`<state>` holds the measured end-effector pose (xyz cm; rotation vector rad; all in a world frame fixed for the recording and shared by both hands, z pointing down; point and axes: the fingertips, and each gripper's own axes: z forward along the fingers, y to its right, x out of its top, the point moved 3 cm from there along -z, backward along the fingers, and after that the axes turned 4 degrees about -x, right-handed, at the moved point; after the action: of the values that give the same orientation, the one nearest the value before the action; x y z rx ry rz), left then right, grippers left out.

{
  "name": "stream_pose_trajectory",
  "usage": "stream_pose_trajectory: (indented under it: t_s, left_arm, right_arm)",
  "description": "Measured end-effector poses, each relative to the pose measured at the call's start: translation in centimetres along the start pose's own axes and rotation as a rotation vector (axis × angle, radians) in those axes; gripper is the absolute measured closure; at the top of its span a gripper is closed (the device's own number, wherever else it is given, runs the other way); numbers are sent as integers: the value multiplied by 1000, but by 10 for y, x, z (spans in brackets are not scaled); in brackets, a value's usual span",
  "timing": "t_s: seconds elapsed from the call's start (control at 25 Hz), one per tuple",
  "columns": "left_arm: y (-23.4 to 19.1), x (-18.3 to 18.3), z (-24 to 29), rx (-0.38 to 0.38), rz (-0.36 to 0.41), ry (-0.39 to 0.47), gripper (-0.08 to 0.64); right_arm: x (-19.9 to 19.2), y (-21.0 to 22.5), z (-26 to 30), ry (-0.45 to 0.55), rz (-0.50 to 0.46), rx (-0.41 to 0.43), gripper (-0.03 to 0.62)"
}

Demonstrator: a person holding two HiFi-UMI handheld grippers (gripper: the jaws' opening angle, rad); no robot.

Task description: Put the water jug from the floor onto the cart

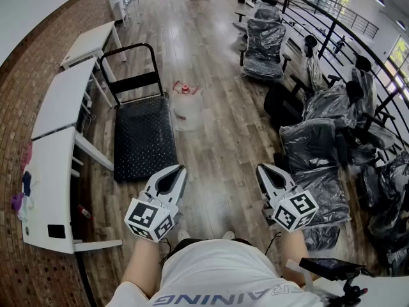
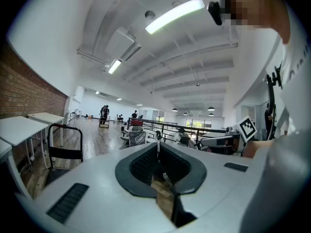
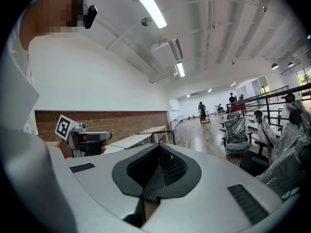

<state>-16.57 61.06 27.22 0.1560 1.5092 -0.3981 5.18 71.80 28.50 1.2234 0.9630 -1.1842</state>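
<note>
The jug stood on the wooden floor, just beside the right edge of the cart near its far end and seemingly not touching it. It looked upright, long axis vertical, with the red cap on top; its clear body was too small to make out further.

The cart's flat black deck lay with its long side running away from the person. Its black handle rose at the far end. White worktops lined the brick wall to the cart's left. Chairs wrapped in plastic stood along a railing on the right.

The left tool and the right tool were held about level, side by side and apart, well short of the jug, pointing up the room. In each gripper view the two jaws met at their tips with nothing between them, so both tools were closed and empty.
</note>
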Motion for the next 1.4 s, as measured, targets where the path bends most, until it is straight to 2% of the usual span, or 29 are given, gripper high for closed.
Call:
stream_pose_trajectory:
  t_s: [0.24,0.48,0.64,0.84,1.12,1.28,1.4]
  left_arm:
    - [25,-6,18,20,4,-8,545]
    - [46,-11,35,66,49,-49,545]
    - [53,-8,43,56,66,-85,545]
    - [48,-2,67,29,71,-81,545]
    - [15,-16,110,-13,36,-96,545]
    - [-26,-22,136,-31,13,-90,545]
    - [-58,-21,149,-14,-8,-94,545]
  right_arm:
    - [-4,28,-15,-2,10,18,587]
    - [-13,64,-27,-3,35,39,587]
    - [-18,74,-32,10,83,33,588]
    - [-26,91,-33,5,106,-6,588]
    - [-33,120,-9,-32,110,-80,587]
    - [-35,130,32,-60,92,-98,587]
    - [-27,136,70,-76,88,-90,586]
